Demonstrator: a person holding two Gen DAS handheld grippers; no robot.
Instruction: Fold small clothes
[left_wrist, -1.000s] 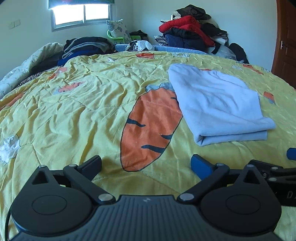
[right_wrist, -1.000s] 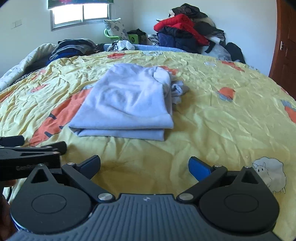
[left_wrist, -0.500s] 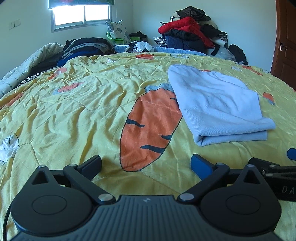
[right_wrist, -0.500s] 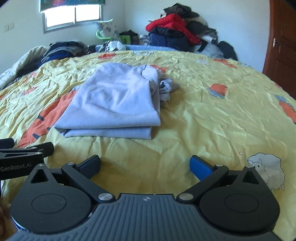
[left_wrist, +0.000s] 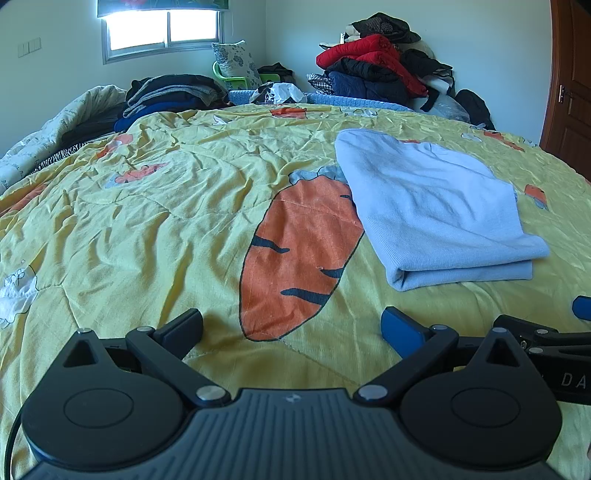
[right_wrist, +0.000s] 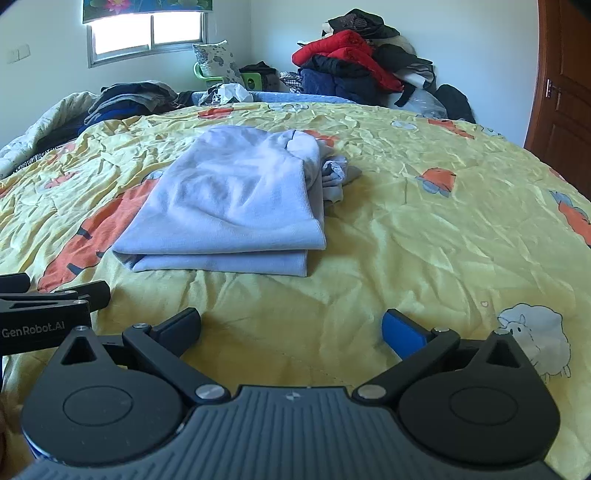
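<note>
Little changed over the last second: slightly different framing in the right view than a second ago, with the garment (right_wrist: 229, 199) sitting a touch farther left and lower in frame; left view almost identical throughout. No fresh fold, no lift, no contact with cloth in that span.

Both tongs spread wide and empty: left tongs (left_wrist: 291, 325) low over the bare quilt (left_wrist: 147, 221) beside the big carrot print (left_wrist: 299, 254), right tongs (right_wrist: 291, 325) low over the quilt just short of the garment's near edge. Left tongs' tip also visible at the left edge of the right view, so the two side by side, close together.

Pale blue garment lying folded in layers on the quilt, ahead of the right tongs and to the right of the left ones; near edge stacked and fairly square, a loose bunch of fabric (right_wrist: 334, 175) poking out at its far right side. Probably a pause after a fold; likely either tucking that bunch in or finishing with this piece.

Yellow quilt heavily creased, printed with carrots and sheep (right_wrist: 535, 338), soft under any press. Beyond the bed: a window (left_wrist: 162, 29), a heap of dark clothes (left_wrist: 173, 92), a taller pile with a red jacket (left_wrist: 369, 51), a brown door (left_wrist: 569, 81) at right.
</note>
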